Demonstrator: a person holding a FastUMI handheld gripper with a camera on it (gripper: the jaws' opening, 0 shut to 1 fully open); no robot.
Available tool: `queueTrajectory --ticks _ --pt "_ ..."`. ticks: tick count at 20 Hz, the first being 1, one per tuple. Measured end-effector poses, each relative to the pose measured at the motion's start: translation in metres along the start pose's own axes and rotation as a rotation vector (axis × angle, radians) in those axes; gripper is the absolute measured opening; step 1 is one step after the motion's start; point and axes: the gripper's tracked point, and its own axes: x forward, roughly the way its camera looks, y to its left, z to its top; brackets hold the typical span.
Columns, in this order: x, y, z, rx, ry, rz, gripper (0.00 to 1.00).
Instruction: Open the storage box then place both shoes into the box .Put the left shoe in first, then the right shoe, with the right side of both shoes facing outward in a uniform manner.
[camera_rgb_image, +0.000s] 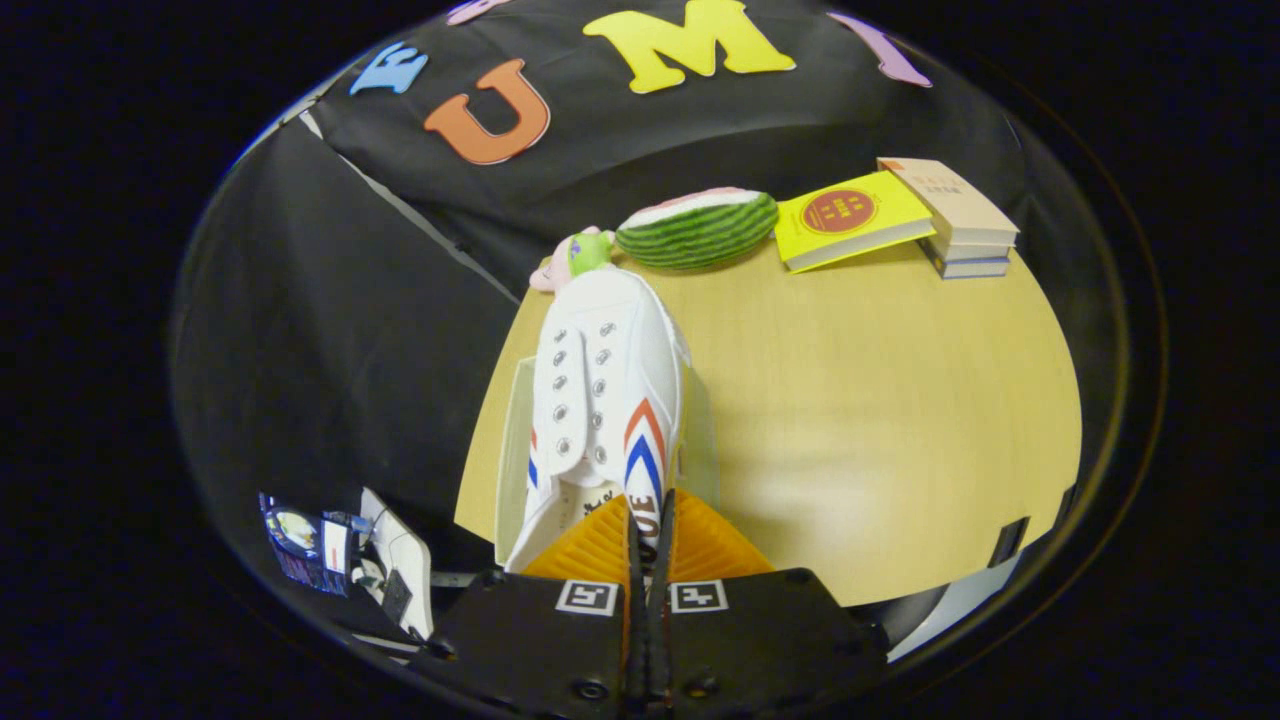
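Note:
A white lace-less shoe (610, 380) with red and blue chevron stripes on its side points away from me, toe toward the back of the table. My gripper (650, 522) is shut on the shoe's side wall near the heel opening, both fingers pressing the thin edge between them. The shoe sits between the clear walls of the storage box (512, 450), which stands at the left edge of the wooden table (900, 400). One clear wall shows left of the shoe and another right of it. I cannot tell whether the sole rests on the box floor.
Beyond the shoe's toe lie a pink and green toy (575, 255) and a watermelon slice (700, 228). A yellow book (850, 215) leans on a stack of books (960, 215) at the back right. Small devices (340, 550) sit below the table's left side.

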Motion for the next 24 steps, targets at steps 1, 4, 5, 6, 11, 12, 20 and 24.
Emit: queueTrajectory --ticks 1,4,5,6,11,12,20,24 --pt "0.013 0.007 0.003 0.004 0.004 -0.005 0.06" --pt "0.032 0.013 0.000 -0.002 0.018 -0.034 0.06" --pt "0.039 0.013 -0.003 0.003 0.024 -0.041 0.06" --pt "0.045 0.014 -0.005 0.007 0.029 -0.046 0.06" --pt "0.068 0.010 -0.015 0.060 0.057 -0.066 0.06" --pt "0.072 0.011 -0.016 0.075 0.058 -0.061 0.06" --pt "0.078 0.010 -0.007 0.033 0.014 -0.029 0.48" --pt "0.064 0.009 0.009 -0.080 -0.098 -0.045 0.78"
